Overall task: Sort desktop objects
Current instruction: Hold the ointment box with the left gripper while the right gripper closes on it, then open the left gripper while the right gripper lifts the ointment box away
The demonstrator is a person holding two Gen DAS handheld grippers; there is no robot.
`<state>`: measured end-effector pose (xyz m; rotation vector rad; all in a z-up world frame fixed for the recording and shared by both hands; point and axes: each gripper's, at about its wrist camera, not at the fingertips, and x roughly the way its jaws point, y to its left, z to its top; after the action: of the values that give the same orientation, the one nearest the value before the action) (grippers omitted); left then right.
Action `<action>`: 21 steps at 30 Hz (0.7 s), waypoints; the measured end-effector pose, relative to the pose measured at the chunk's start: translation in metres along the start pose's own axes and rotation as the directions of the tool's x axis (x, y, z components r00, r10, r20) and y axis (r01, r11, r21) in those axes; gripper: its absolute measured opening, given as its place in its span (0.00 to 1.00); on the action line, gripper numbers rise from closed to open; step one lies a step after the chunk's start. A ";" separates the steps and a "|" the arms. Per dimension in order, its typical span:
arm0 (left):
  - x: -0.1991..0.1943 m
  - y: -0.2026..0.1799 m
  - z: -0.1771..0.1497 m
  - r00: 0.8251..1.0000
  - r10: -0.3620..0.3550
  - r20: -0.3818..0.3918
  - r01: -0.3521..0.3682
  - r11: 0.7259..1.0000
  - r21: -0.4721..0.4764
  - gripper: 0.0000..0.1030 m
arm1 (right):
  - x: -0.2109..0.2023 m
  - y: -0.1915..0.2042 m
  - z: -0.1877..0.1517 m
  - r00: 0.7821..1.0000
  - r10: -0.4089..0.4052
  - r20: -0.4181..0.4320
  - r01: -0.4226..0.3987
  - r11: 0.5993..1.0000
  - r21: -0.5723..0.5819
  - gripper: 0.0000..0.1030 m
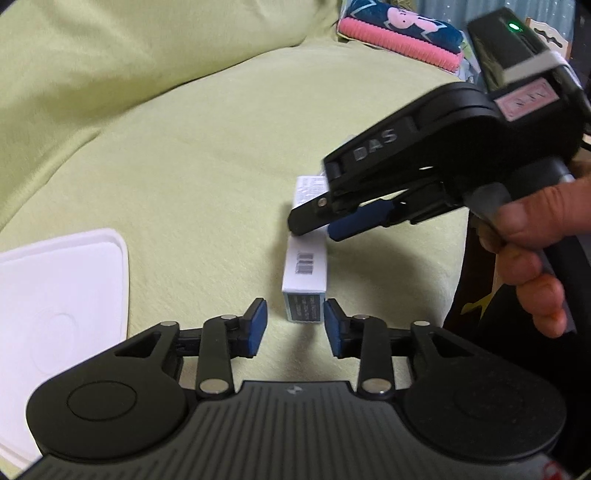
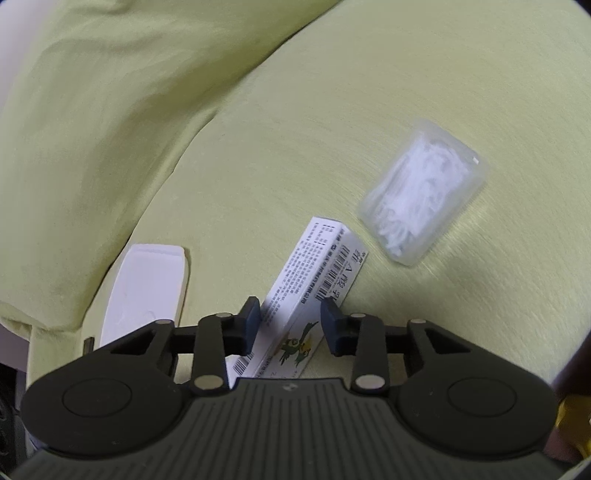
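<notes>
A long white carton (image 1: pixel 305 269) with barcodes lies on the pale green cloth. My left gripper (image 1: pixel 295 323) is open at its near end, and the right pad (image 1: pixel 334 325) almost touches the carton's corner. My right gripper (image 1: pixel 325 225), held by a hand (image 1: pixel 532 254), comes down from the upper right over the carton's far end. In the right wrist view the carton (image 2: pixel 317 258), printed with birds, runs between the spread fingers of the right gripper (image 2: pixel 290 319), which is open astride it. A clear case of white picks (image 2: pixel 421 195) lies just beyond it.
A white plastic tray (image 1: pixel 62 291) rests on the cloth at the left, also seen as the tray (image 2: pixel 147 284) in the right wrist view. Folded pink and blue fabrics (image 1: pixel 399 33) lie at the far right. A green cushion (image 2: pixel 110 110) rises behind.
</notes>
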<state>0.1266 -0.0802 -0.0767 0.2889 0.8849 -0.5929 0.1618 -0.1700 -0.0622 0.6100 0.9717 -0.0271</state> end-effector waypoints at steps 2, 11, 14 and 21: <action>0.000 -0.001 -0.001 1.000 -0.001 0.004 0.001 1.000 0.005 0.46 | 0.000 0.007 0.003 1.000 0.009 -0.002 -0.009 1.000 -0.014 0.31; 0.004 0.007 -0.004 1.000 0.010 0.004 -0.010 1.000 -0.001 0.48 | 0.001 0.014 0.006 1.000 0.007 0.009 -0.007 1.000 0.006 0.41; 0.011 0.016 -0.002 1.000 0.021 0.008 -0.021 1.000 -0.005 0.51 | 0.003 0.012 0.004 1.000 -0.007 -0.008 0.007 1.000 0.012 0.41; 0.025 0.016 0.006 1.000 -0.021 -0.002 0.021 0.999 0.027 0.51 | 0.016 0.022 0.005 0.998 -0.022 -0.051 0.022 1.000 -0.002 0.47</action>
<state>0.1523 -0.0792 -0.0930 0.3051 0.8834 -0.6243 0.1807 -0.1506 -0.0623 0.6013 1.0282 -0.0308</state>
